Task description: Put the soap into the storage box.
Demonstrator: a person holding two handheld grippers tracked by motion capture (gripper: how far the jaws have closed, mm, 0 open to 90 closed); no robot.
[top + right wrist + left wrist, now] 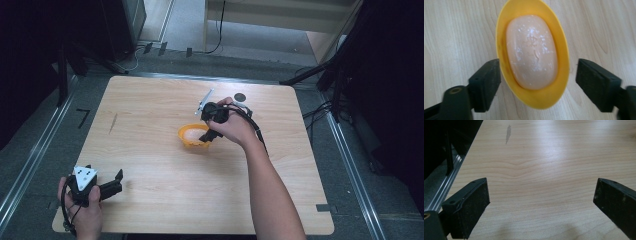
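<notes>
At the near left corner of the wooden table (pixel 150 165), the left gripper (pixel 119 181) is held low in the person's left hand (pixel 86 212), with a grey three-cornered plate (pixel 85 176) on top of it. In the left gripper view its jaws are seen spread wide apart, with nothing between them but bare wood; a small grey mark (pixel 508 133) is seen on the tabletop farther off. Near the middle of the table, a yellow oval dish (pixel 188 140) is seen, and a pale peach bar of soap (pixel 193 132) lies in it. In the right gripper view the soap (pixel 532 51) is shown lying lengthwise in the dish (pixel 564 62), its surface dusted with white flecks. Just right of the dish, the right gripper (pixel 211 135) is pointed down over it in the person's right hand (pixel 235 127), a black cable trailing back along the forearm. Its jaws are parted on either side of the dish: the left pad is seen right against the rim, though whether it touches cannot be told, while the right pad stands clear of the rim with a gap of wood between. Nothing is gripped; the dish rests on the table. Beyond the right hand, toward the far edge, a small dark round disc (pixel 240 97) lies on the wood.
</notes>
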